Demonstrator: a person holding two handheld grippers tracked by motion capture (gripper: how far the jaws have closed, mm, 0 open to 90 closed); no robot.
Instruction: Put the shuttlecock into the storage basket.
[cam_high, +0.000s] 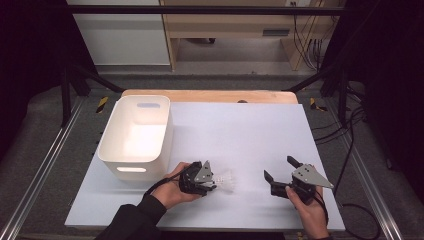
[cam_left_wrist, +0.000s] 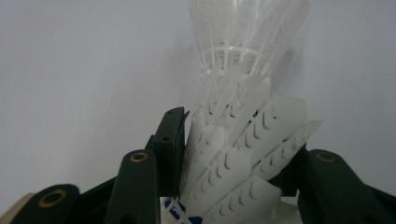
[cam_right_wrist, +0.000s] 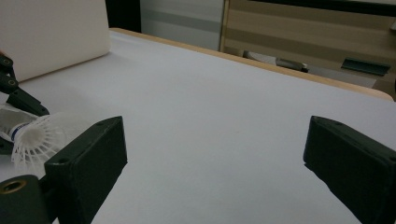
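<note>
A white plastic shuttlecock (cam_high: 228, 181) lies on the white table sheet (cam_high: 240, 130) near the front, left of centre. Its blue-banded cork points toward my left hand and its skirt points right. My left gripper (cam_high: 215, 182) has both jaws against the skirt near the cork. In the left gripper view the shuttlecock (cam_left_wrist: 247, 56) runs away from the camera, and both pads of the left gripper (cam_left_wrist: 238, 140) touch its vanes. My right gripper (cam_high: 280, 168) rests open at the front right, with bare table between its jaws (cam_right_wrist: 215, 154). The shuttlecock (cam_right_wrist: 39, 137) lies off to the left in that view.
A white plastic bin (cam_high: 132, 167) with handle cut-outs stands at the left of the table, just behind my left hand; its wall (cam_right_wrist: 51, 32) appears in the right gripper view. A wooden table edge (cam_high: 210, 95) runs along the back. Metal frame rails flank both sides.
</note>
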